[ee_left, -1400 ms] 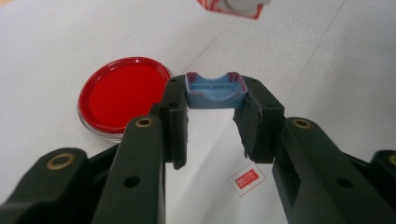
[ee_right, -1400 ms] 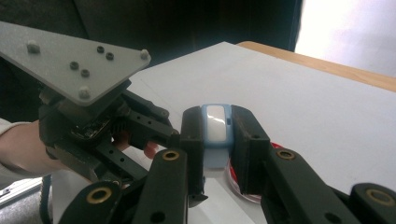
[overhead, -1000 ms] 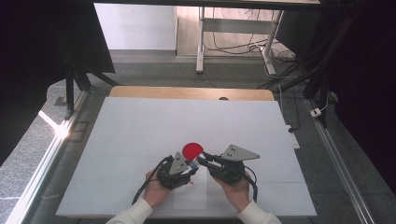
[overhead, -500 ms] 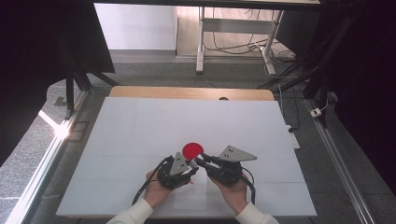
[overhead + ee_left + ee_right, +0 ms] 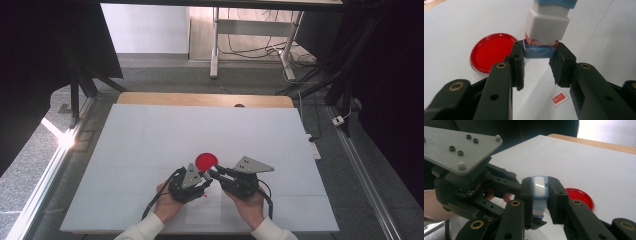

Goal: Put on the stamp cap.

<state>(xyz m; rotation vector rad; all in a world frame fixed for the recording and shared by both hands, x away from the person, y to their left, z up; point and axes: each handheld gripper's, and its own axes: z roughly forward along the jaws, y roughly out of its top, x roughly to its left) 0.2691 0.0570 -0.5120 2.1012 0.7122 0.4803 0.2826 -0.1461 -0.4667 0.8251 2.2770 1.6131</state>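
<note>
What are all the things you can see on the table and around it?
Small block: one, white and blue, held off the table between both grippers.
Round lid: one, red, flat on the table just beyond the grippers.
Sticker: one, red and white, on the table near the person.
Table: one, white top with a wooden far edge.
Metal frame: one, pale, on the floor beyond the table.
Left gripper: one, black, jaws shut on the block's blue end.
Right gripper: one, black, jaws shut on the block.
Hands: two, white sleeves, at the near edge.
</note>
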